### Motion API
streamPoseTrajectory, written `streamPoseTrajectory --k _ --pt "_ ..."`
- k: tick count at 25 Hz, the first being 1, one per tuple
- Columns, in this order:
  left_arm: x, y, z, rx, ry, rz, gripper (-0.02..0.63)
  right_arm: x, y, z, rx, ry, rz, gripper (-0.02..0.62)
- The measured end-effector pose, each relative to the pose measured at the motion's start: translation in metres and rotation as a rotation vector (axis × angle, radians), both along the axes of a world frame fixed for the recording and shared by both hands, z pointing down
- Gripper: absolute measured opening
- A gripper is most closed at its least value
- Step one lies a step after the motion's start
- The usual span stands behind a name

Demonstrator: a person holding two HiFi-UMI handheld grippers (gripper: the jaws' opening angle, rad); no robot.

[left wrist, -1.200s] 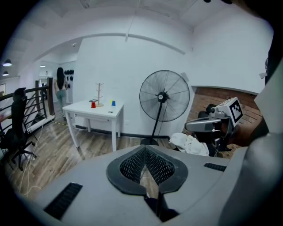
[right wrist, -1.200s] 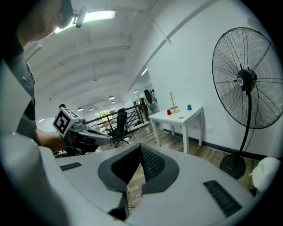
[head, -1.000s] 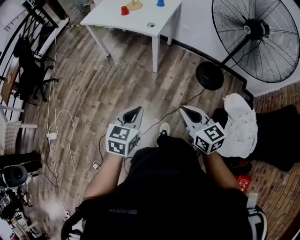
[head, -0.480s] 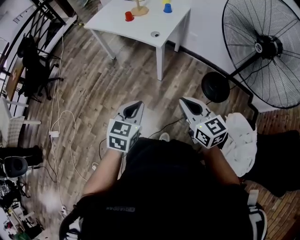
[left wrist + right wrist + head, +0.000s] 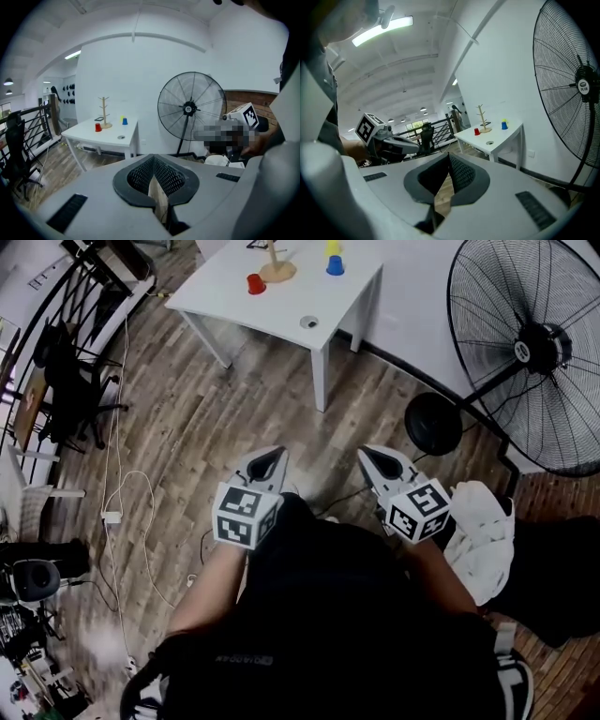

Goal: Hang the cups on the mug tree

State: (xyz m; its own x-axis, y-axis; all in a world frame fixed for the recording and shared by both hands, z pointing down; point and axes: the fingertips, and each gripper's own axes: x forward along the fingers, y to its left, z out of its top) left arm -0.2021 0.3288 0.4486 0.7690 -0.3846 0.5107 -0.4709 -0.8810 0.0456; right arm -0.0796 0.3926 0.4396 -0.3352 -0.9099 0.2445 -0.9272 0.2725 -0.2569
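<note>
Fingers (image 5: 140,174) of your left gripper (image 5: 269,461) and your right gripper (image 5: 372,459) are pressing together, gripping nothing. Red plastic cup (image 5: 255,283), blue plastic cup (image 5: 335,265) and yellow plastic cup (image 5: 332,247) are standing near the wooden mug tree (image 5: 277,272) on the white worktop (image 5: 281,310), well apart from you.

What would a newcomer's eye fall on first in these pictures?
A large black fan at the upper right draws the eye first. In the middle, the left hand-held gripper and the right hand-held gripper are shut and empty. Far ahead, a white table bears a mug tree, a red cup, a blue cup and a yellow cup.
</note>
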Motion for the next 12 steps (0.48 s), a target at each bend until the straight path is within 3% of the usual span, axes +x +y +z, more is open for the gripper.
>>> streamPoseTrajectory --k 7,12 --pt "0.02 -0.038 0.014 -0.041 0.02 0.022 0.015 0.016 -0.036 0.013 -0.033 0.008 0.028 0.006" --pt "0.04 -0.096 0.027 -0.056 0.034 0.026 0.015 0.035 -0.085 0.028 -0.064 0.03 0.042 0.006"
